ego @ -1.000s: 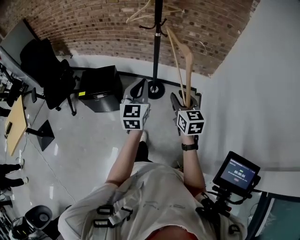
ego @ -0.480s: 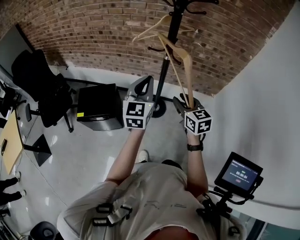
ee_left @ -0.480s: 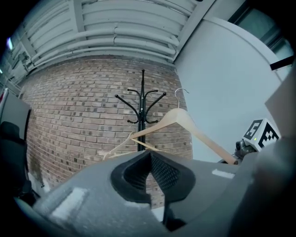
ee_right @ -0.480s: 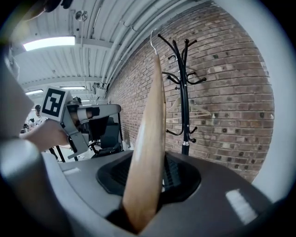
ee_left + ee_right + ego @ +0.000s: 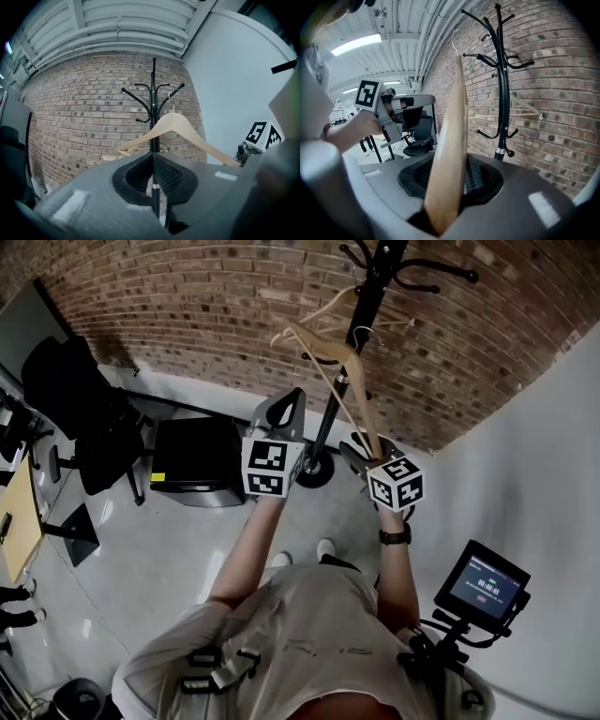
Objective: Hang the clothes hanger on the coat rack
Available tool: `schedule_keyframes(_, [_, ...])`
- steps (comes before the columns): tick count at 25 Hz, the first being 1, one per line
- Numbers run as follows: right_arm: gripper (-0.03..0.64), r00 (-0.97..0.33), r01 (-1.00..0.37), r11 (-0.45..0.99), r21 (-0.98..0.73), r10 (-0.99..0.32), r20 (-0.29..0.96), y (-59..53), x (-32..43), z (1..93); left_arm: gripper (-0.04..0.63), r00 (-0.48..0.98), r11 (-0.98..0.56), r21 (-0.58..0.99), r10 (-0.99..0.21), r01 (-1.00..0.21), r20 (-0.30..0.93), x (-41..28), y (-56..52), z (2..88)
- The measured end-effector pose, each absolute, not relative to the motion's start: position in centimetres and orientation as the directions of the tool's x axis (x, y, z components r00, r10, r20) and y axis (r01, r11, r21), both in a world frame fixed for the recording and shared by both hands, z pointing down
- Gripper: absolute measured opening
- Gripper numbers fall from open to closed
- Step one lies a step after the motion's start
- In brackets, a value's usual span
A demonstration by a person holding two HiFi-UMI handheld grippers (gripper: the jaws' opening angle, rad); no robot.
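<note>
The left forearm [image 5: 246, 554] and right forearm [image 5: 398, 570] stretch forward side by side, held up before the chest. The left hand-held gripper [image 5: 284, 409] points level, its jaws closed together and empty. The right hand-held gripper [image 5: 361, 448] has its jaws clamped on one end of the wooden hanger [image 5: 345, 381].

Coat rack [image 5: 153, 98] stands at floor's far edge, before brick wall [image 5: 187, 306]. Cabinet [image 5: 192, 460] sits left of its base, office chair [image 5: 84, 409] further left. Wooden hanger [image 5: 452, 154] on rack's near side.
</note>
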State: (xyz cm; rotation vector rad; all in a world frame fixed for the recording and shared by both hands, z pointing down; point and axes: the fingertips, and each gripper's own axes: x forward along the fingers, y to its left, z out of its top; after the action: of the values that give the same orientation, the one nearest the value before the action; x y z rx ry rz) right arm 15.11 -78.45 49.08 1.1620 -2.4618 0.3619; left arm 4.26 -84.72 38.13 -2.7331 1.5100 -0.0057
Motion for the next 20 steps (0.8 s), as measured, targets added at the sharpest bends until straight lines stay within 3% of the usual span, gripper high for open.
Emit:
schedule_keyframes(8, [0.145, -0.697, -0.643, 0.763, -0.06, -0.551, 0.459, -85.6, 15.9, 47.0, -0.006, 0.462, -0.461, -0.033, -0.887, -0.887, -0.007, 4.6, -89.5, 38.0])
schedule_keyframes(15, [0.144, -0.826, -0.492, 0.839, -0.232, -0.366, 0.429, -91.3, 16.2, 45.1, -0.006, 0.411, -0.411, -0.039, -0.911, -0.911, 0.005, 3.7, -92.8, 38.3])
schedule_keyframes(20, [0.144, -0.828, -0.43, 0.859, -0.278, -0.252, 0.501, -92.1, 17.7, 45.5, -0.005, 0.4, -0.4, -0.046, -0.917, -0.916, 0.006, 3.5, -92.0, 38.1])
